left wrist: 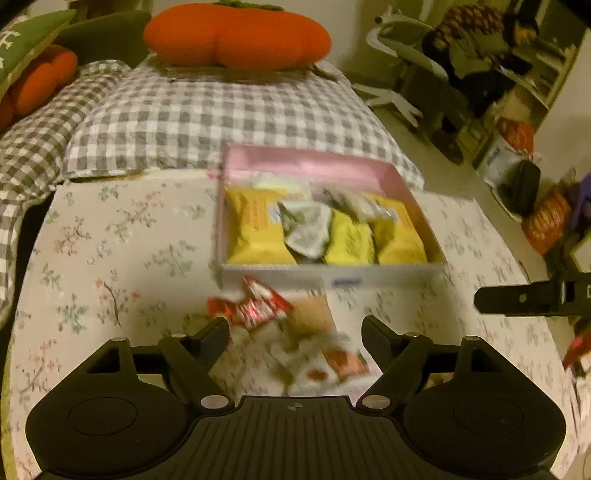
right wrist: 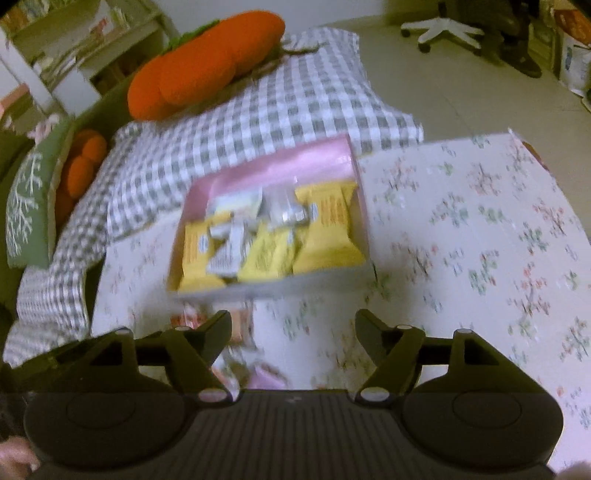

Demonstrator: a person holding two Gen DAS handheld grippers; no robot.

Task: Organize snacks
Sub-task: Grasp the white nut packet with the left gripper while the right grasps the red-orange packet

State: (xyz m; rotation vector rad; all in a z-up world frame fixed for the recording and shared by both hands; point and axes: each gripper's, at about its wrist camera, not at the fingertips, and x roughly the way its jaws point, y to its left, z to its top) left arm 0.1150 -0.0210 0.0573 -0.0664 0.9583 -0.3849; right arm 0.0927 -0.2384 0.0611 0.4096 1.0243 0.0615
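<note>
Holding three yellow packets (left wrist: 258,229), one pink box (left wrist: 314,162) sits on one floral tablecloth (left wrist: 110,240).

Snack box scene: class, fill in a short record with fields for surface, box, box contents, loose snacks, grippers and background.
surface: table with floral cloth
box: pink-lined box, open, on the cloth
box contents: yellow packets and silvery-white packets
loose snacks: small pile on the cloth in front of the box, a red wrapper on top
left gripper: open, above the pile, nothing held
right gripper: open, nothing held
background: checked bedding, orange pumpkin cushion
</note>
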